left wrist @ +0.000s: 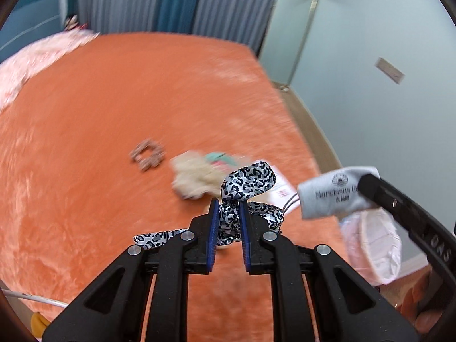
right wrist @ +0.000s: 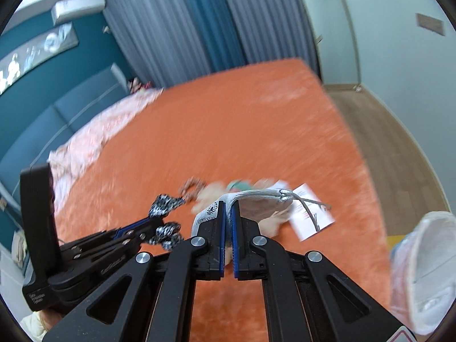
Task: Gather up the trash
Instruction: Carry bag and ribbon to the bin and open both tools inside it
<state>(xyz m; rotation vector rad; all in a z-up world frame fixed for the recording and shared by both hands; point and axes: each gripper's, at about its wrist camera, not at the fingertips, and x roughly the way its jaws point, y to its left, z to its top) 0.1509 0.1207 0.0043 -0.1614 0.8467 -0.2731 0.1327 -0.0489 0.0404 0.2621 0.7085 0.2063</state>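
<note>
Above the orange plush bed [left wrist: 142, 91], the left hand-held gripper [left wrist: 229, 216] was clamped on a leopard-print satin ribbon [left wrist: 248, 182]; the right hand-held gripper [right wrist: 227, 222] pinched a grey drawstring pouch [right wrist: 256, 199]. Slippery satin might slide free if swung. Farther off, only the right view showed the whole white card [right wrist: 310, 213].

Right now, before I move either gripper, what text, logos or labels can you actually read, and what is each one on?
"Narcissus C…", cut off by the finger, under a round emblem: grey pouch held by the right gripper.
Small characters beneath that: too small to read.
"DNS": right gripper's body, partly cut off.
White card on the orange bed: red and dark print, blurred.
Left gripper, holding the leopard-print ribbon: side lettering blurred.
</note>
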